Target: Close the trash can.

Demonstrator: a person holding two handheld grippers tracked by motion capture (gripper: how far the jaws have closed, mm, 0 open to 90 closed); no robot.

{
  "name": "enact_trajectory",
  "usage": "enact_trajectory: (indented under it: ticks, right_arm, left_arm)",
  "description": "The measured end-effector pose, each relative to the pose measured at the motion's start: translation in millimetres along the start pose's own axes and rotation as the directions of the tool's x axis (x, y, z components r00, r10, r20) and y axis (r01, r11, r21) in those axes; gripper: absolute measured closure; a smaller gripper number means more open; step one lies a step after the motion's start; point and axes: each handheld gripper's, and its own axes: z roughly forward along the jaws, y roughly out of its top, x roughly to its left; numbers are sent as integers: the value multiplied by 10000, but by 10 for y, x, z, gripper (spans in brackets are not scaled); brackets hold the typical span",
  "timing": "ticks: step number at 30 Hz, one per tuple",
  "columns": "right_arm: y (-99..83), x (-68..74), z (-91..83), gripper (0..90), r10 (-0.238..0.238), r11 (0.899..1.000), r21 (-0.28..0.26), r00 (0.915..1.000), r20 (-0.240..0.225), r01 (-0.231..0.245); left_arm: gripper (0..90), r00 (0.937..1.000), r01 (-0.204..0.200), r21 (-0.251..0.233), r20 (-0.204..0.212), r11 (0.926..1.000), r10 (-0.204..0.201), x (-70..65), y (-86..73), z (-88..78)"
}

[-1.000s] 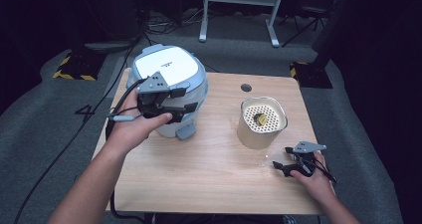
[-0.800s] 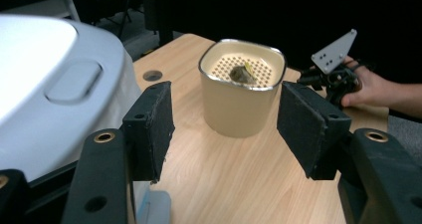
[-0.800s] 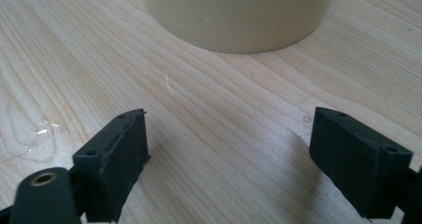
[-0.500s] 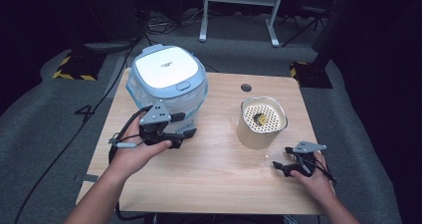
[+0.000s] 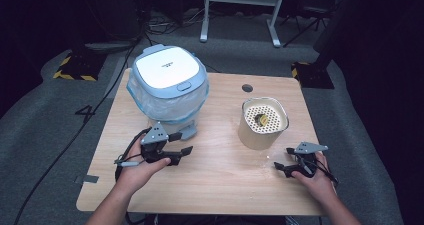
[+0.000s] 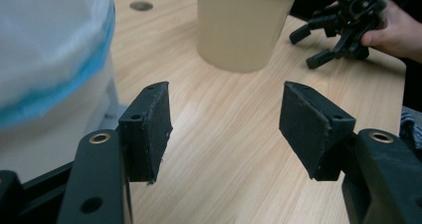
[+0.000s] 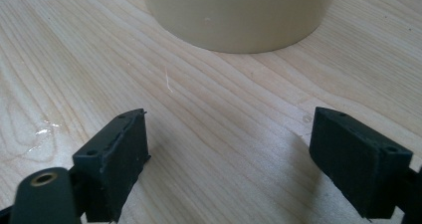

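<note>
Facing the beige canister [image 5: 262,126], my right tool [image 5: 292,166] sits just short of it, jaws spread wide with nothing between them; the canister stands upright straight ahead, its perforated lid up. My left tool [image 5: 169,154], jaws also wide apart and bare, is farther off, with the bag-lined bin [image 5: 167,90] close at its left. The right hand is nearer. The wooden worktop [image 5: 215,185] between is bare; beyond it, dark carpeted floor and cables.
</note>
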Motion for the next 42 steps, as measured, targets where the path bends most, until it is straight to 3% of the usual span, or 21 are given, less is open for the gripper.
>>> enact_trajectory:
  ticks: [7, 13, 16, 23, 38, 42]
  right_arm:
    - [0, 0, 0, 153, -2, 10000, 0, 10000, -1, 2]
    - [0, 0, 0, 153, -4, 10000, 0, 10000, 0, 4]
    - [0, 0, 0, 153, -2, 10000, 2, 10000, -1, 2]
    - [0, 0, 0, 153, -3, 10000, 1, 10000, 2, 3]
    - [0, 0, 0, 153, -4, 10000, -1, 10000, 0, 4]
    - [0, 0, 0, 153, -5, 10000, -1, 10000, 1, 5]
  left_arm:
    - [368, 9977, -12, 542, -670, 9985, 49, 30, -277, 104]
    - [366, 9973, 430, 807, -624, 9958, -381, 47, -460, 198]
    - [364, 9969, 469, 993, -678, 9940, -402, 57, -527, 229]
    - [342, 9950, 540, 1477, -912, 9876, -408, 60, -630, 276]
    - [309, 9905, 635, 2656, -1350, 9620, -281, 103, -754, 320]
    - [294, 9901, 506, 2755, -1396, 9600, -122, 107, -766, 330]
